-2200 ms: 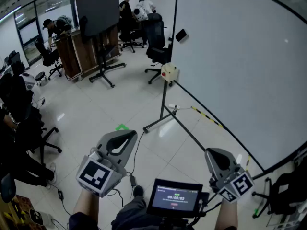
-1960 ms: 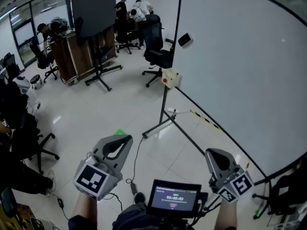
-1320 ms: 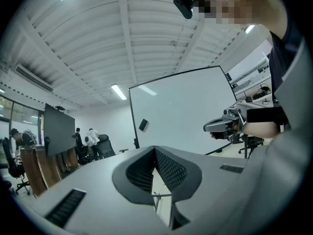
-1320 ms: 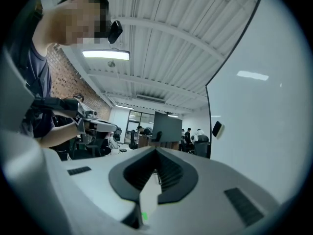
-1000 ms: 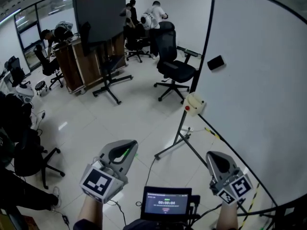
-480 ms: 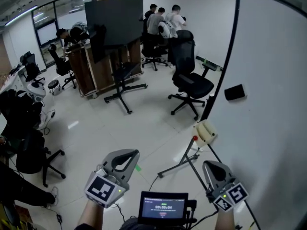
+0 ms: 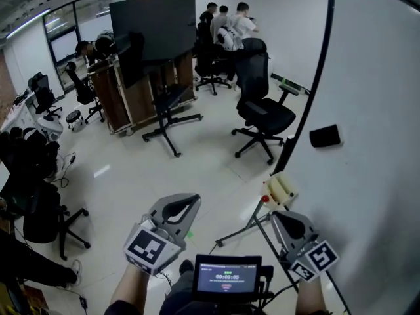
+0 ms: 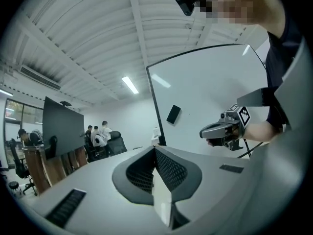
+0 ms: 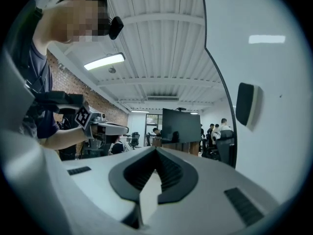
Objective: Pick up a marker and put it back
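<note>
No marker shows in any view. My left gripper [image 7: 190,199] is held low at the left over the floor, jaws shut with nothing between them; in the left gripper view its jaws [image 8: 155,149] meet at the tip. My right gripper [image 7: 278,215] is held close to the whiteboard [image 7: 374,97], also shut and empty, its tip [image 9: 156,149] closed. Each gripper is seen from the other: the right gripper [image 8: 222,129] and the left gripper [image 9: 110,128]. A black eraser [image 7: 326,136] sticks to the whiteboard.
The whiteboard's stand carries a cream box with a red knob [image 7: 281,190]; its legs [image 7: 239,231] spread over the floor just ahead. A black office chair [image 7: 262,113], a big dark screen on a wheeled stand [image 7: 154,31] and several people [image 7: 226,20] stand farther back. More chairs [image 7: 39,209] at left.
The view has swung along the whiteboard: its left edge, the eraser and the cream box have shifted right and nearer. Both grippers moved with me and stay shut and empty.
</note>
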The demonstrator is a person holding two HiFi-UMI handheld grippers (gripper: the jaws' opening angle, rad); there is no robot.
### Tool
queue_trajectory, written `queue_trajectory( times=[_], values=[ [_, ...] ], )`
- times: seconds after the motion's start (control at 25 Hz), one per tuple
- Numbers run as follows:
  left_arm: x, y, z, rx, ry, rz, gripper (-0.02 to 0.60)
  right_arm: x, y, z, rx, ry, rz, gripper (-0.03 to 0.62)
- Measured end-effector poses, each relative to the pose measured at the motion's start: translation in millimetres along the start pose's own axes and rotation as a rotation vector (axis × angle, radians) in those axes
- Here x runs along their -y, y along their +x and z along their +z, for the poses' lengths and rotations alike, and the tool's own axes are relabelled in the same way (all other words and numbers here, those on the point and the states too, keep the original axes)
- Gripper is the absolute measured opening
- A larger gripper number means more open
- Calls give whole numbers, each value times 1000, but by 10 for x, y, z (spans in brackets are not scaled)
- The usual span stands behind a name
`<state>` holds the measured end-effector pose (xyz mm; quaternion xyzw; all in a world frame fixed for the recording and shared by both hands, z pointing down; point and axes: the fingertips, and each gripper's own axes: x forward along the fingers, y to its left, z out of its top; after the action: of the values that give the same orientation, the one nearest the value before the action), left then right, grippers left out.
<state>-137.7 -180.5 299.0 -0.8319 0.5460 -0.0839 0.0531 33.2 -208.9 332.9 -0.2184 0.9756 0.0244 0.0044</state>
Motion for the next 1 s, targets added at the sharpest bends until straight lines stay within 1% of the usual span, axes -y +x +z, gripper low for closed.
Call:
queue_trajectory(
  times=[0.12, 0.28, 0.4, 0.48, 0.56, 0.64, 0.8, 0.92, 1.0],
  values=[
    [-116, 205, -35, 12, 22, -31, -3, 138, 33, -29, -13, 6, -32, 14],
    [-347, 407, -115, 32, 26, -76, -3, 294, 172, -69, -23, 2, -101, 14],
    [-663, 555, -234, 35, 15, -98, -3, 398, 452, -105, -32, -9, -153, 14],
    [-906, 654, -326, 34, -6, -120, -3, 447, 687, -132, -35, -9, -186, 14],
    [-1138, 751, -382, 37, -9, -146, -3, 469, 929, -132, -33, -14, -210, 14],
    [-1338, 853, -422, 40, -3, -181, -3, 492, 1155, -121, -38, -24, -235, 15],
    [-1737, 1078, -436, 59, 2, -259, -3, 595, 1568, -58, -40, -32, -312, 15],
    [-1909, 1246, -437, 56, -16, -333, -3, 590, 1783, -1, -50, -40, -373, 15],
    [-1956, 1349, -451, 59, -25, -372, -3, 558, 1867, 7, -66, -44, -395, 15]
  ],
)
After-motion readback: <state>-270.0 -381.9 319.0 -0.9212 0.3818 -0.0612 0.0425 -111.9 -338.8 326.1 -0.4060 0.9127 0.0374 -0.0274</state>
